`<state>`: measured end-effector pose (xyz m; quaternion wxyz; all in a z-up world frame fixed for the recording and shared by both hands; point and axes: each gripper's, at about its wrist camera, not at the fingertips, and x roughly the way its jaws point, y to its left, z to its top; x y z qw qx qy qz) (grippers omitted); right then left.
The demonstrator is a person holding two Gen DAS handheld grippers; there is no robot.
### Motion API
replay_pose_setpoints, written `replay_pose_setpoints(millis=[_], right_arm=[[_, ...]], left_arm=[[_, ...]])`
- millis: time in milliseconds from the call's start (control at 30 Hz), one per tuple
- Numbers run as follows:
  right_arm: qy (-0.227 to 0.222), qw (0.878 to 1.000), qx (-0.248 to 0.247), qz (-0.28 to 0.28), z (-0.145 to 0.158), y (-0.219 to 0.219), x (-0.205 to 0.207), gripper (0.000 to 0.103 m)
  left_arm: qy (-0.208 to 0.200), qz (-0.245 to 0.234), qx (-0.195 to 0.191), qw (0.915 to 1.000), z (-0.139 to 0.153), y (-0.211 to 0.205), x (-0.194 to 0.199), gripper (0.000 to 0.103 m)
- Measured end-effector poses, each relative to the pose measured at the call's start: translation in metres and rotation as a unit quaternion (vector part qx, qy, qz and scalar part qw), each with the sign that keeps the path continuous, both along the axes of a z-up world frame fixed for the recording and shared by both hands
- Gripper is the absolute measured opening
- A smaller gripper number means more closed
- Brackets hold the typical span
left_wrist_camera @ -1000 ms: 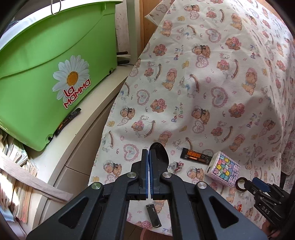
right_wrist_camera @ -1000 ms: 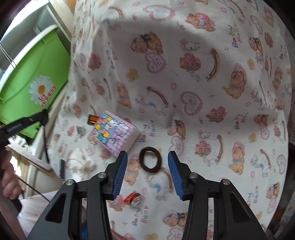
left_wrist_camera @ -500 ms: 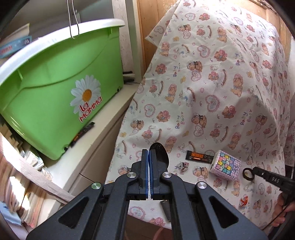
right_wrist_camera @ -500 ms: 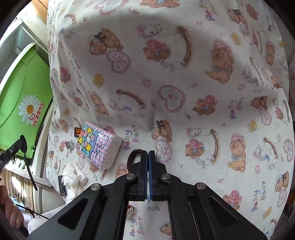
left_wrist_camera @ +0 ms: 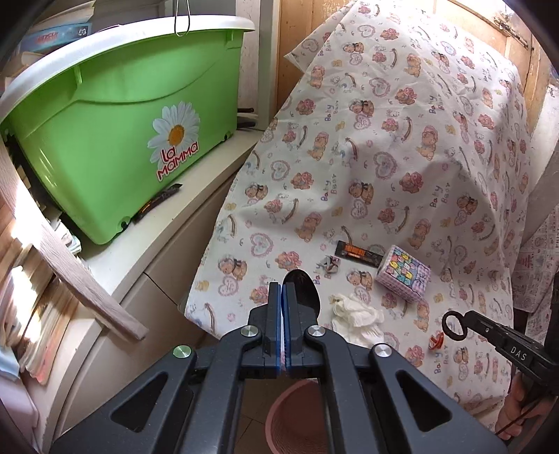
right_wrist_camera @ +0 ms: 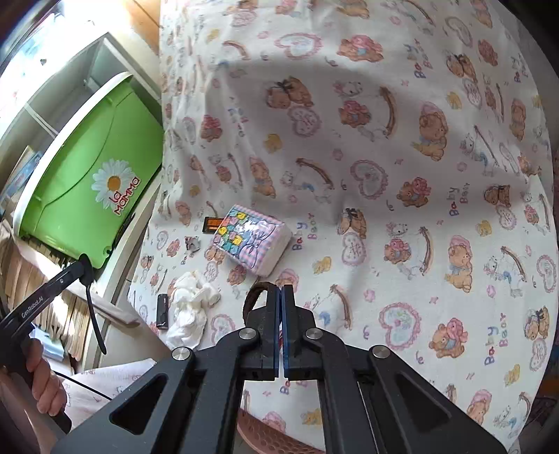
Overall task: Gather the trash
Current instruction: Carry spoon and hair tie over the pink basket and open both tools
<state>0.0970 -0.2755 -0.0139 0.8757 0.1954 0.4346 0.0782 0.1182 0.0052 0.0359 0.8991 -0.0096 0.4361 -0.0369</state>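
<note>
Green plastic tub (left_wrist_camera: 115, 139) with white rim and daisy sticker reading "La Mamma" sits on a cream cabinet (left_wrist_camera: 164, 244), left of the cloth-covered surface. Cloth (left_wrist_camera: 401, 146) is white, printed with teddy bears, hearts and "Baby Bear" lettering; it drapes up over something behind (shape underneath cannot be told). Wooden panelling (left_wrist_camera: 297, 31) behind the cloth. A bare wooden slat (left_wrist_camera: 80, 279) slants across the cabinet's left side. Stacked papers or books (left_wrist_camera: 38, 314) at far left, sunlit. Thin wire loop (left_wrist_camera: 181, 17) hangs above the tub rim.

"La Mamma" on green tub (left_wrist_camera: 115, 139)
</note>
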Motion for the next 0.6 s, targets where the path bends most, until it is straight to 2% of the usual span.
replay_pose_setpoints(millis=[67,167,267,367,500,600], right_arm=[[-0.011,1.0,0.008,0.011,0.004,0.01,-0.011,0.002],[-0.036,0.999,-0.009,0.024,0.015,0.026,-0.033,0.002],[-0.052,0.998,0.011,0.045,0.022,0.04,-0.061,0.002],[-0.068,0.996,-0.011,0.057,0.021,0.058,-0.089,0.002],[-0.048,0.995,-0.022,0.08,0.002,0.075,-0.108,0.002],[-0.023,0.995,-0.042,0.085,-0.016,0.081,-0.108,0.002]], left_arm=[[0.001,-0.007,-0.005,1.0,0.0,-0.002,-0.01,0.0],[0.015,-0.024,-0.024,0.9993,-0.003,-0.006,-0.023,0.0],[0.024,-0.039,-0.022,0.9987,-0.01,-0.014,-0.036,0.0],[0.029,-0.054,-0.033,0.9976,-0.023,-0.019,-0.048,0.0],[0.036,-0.057,-0.029,0.9973,-0.051,-0.023,-0.057,0.0],[0.065,-0.064,-0.04,0.995,-0.074,-0.024,-0.059,0.0]])
